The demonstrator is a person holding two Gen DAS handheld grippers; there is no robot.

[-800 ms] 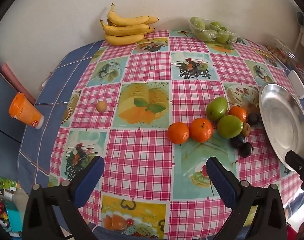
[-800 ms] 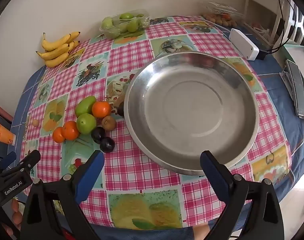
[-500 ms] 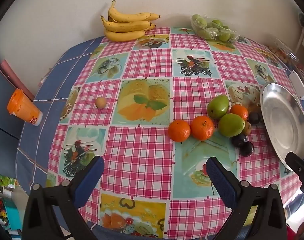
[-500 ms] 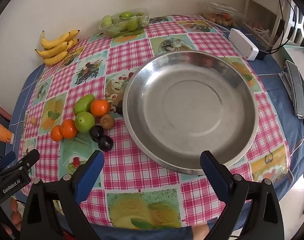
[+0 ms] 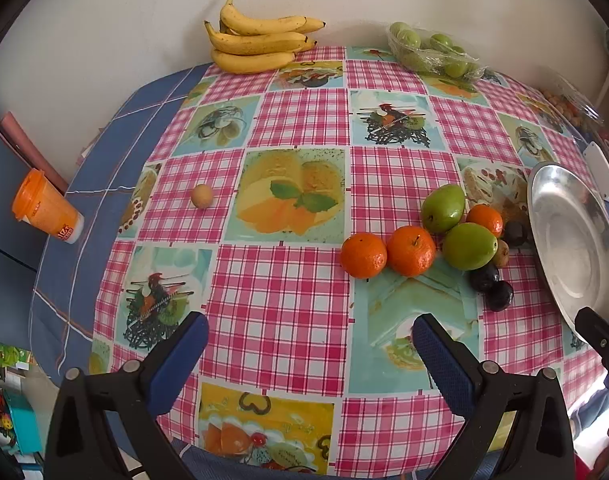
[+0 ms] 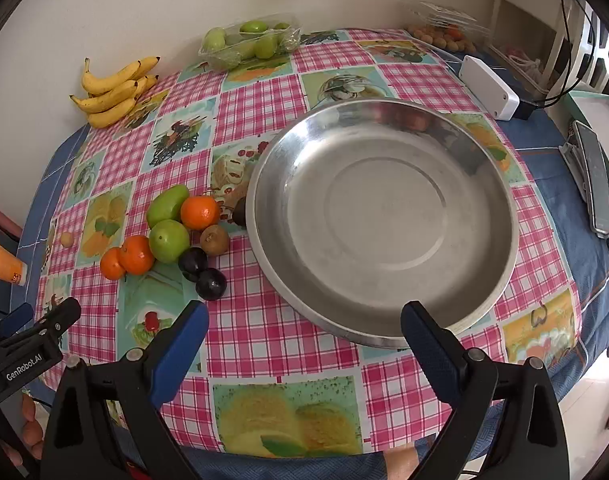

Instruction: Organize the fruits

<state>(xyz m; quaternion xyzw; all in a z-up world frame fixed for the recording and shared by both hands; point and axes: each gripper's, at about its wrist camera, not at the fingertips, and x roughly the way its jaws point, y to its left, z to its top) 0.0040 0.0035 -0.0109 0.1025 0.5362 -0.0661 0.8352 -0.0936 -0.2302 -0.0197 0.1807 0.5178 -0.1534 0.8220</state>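
Note:
A cluster of fruit lies left of a large empty steel bowl (image 6: 384, 220): three oranges (image 5: 363, 255), two green mangoes (image 5: 469, 246), a kiwi (image 6: 214, 239) and dark plums (image 6: 211, 284). The bowl's rim (image 5: 572, 236) also shows in the left wrist view. My left gripper (image 5: 310, 344) is open and empty, hovering above the table's front edge, short of the oranges. My right gripper (image 6: 302, 328) is open and empty near the bowl's front rim. The left gripper also shows in the right wrist view (image 6: 28, 320).
A bunch of bananas (image 5: 260, 42) and a wrapped tray of green fruit (image 5: 432, 52) sit at the back by the wall. A small round tan fruit (image 5: 202, 195) lies alone at left. An orange cup (image 5: 44, 208), a white box (image 6: 490, 86) and a flat device (image 6: 594, 180) flank the table.
Both grippers have drifted slightly forward over the table; the fruit and bowl appear a bit lower and closer. Jaws stay open. Nothing was picked up.

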